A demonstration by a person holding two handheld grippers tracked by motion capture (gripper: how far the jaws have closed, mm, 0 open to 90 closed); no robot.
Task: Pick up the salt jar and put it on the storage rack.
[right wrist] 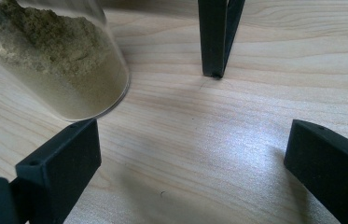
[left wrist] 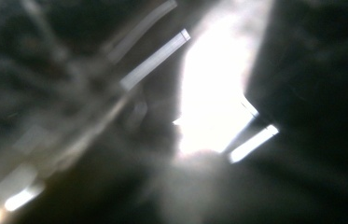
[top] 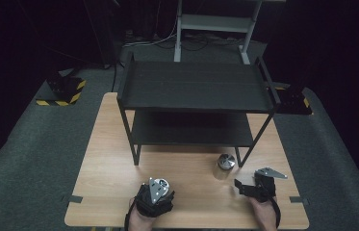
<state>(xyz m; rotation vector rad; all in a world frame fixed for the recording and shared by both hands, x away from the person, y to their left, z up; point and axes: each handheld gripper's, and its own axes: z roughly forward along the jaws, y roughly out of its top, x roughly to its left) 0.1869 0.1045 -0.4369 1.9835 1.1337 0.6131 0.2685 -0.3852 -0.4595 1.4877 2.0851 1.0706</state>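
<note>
From above, the left gripper point(top: 155, 195) sits at six o'clock on the pale wooden table point(top: 105, 159); its claw is pressed together, and the left gripper view is a bright blur that tells nothing more. The right gripper point(top: 256, 186) lies at about five o'clock, its claw spread wide with bare tabletop between the jaws. Just beyond it, near centre, stands the clear glass jar with a silver lid point(top: 224, 166), apart from both grippers. The right gripper view shows its tan powder point(right wrist: 64, 65), unseen from above. Farther, at twelve o'clock, stands the black two-tier metal shelf point(top: 196, 89), one leg point(right wrist: 216, 37) just past the jar.
</note>
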